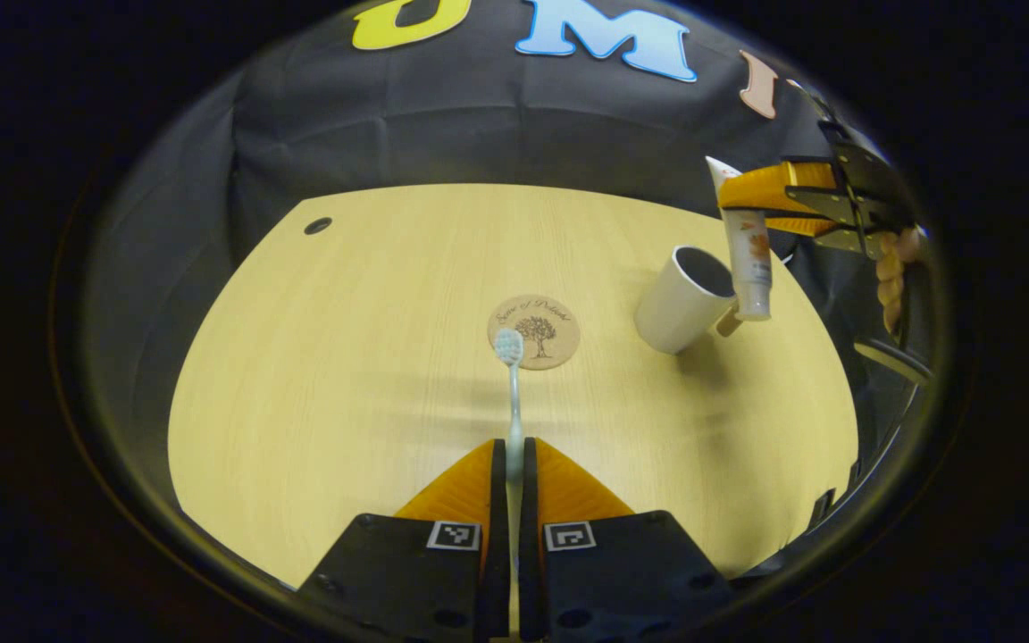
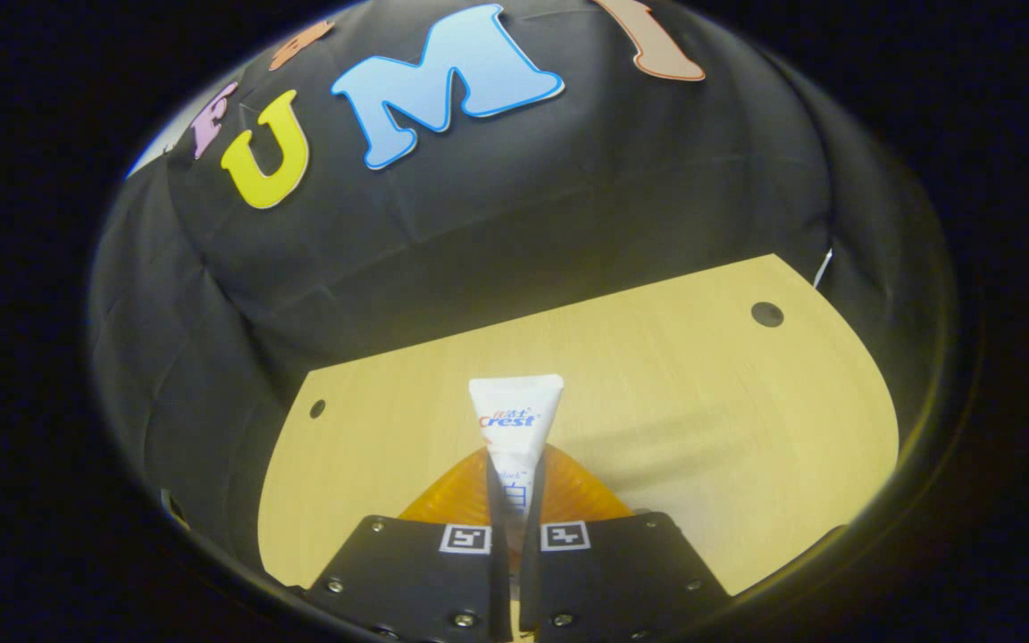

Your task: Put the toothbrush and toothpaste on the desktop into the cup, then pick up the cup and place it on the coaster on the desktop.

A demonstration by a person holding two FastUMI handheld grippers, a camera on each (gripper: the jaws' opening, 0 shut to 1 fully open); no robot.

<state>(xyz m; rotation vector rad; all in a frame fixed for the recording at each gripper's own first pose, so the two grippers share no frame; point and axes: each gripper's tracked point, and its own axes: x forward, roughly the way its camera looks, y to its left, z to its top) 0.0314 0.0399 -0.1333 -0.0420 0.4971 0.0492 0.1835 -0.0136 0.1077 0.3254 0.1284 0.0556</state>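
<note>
Left gripper view: the left gripper (image 1: 511,464) has its jaws pinching the toothbrush (image 1: 513,393), head out toward 12 o'clock over the coaster (image 1: 543,327). At 2 o'clock the right gripper (image 1: 769,201) holds the toothpaste (image 1: 748,259) cap-down just beside the cup (image 1: 684,299), which stands on the table (image 1: 345,357). If the cap catches the rim, the cup could tip.

Right gripper view: the jaws pinch the toothpaste low, its flat end toward 12 o'clock. The soft tube may slip in that pinch.
</note>
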